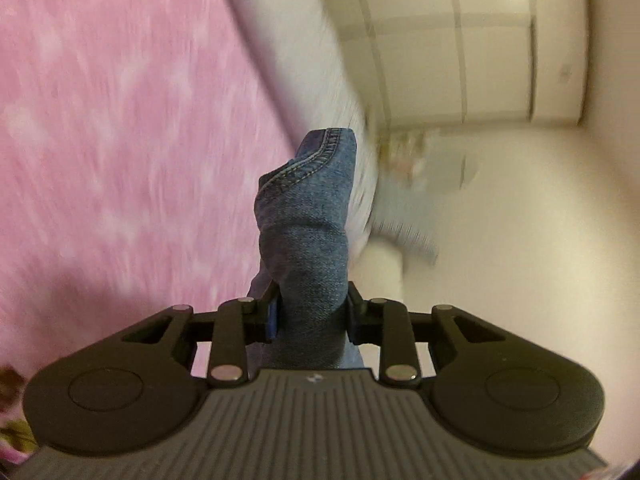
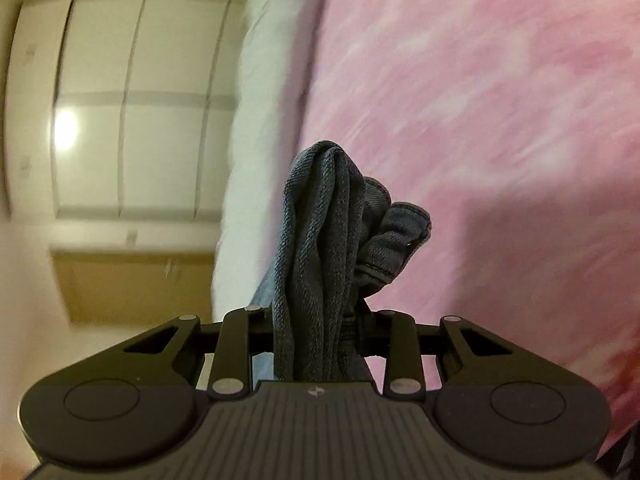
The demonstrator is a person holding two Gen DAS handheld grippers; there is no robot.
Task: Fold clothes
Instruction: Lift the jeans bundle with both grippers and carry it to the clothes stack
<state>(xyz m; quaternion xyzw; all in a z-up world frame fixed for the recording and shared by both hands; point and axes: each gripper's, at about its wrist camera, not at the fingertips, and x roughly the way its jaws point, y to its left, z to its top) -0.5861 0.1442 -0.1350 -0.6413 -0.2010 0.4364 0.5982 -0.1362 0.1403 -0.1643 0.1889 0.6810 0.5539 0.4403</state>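
Well, pink bedding [image 1: 112, 120] fills frame sides; our left gripper [image 1: 312, 316] and right gripper [image 2: 316, 328] each clamp bunched denim [image 1: 308, 216] rising at center.

From my left gripper [image 1: 312, 312] a bunch of jeans [image 1: 308, 216] stands between the fingers; the bedspread [image 1: 120, 120] lies left of the jeans, the wardrobe [image 1: 460, 40] right and behind. From my right gripper [image 2: 316, 328] the jeans [image 2: 324, 240] sit between the fingers, the bedspread [image 2: 500, 100] right of them, the wardrobe [image 2: 132, 100] left and behind.
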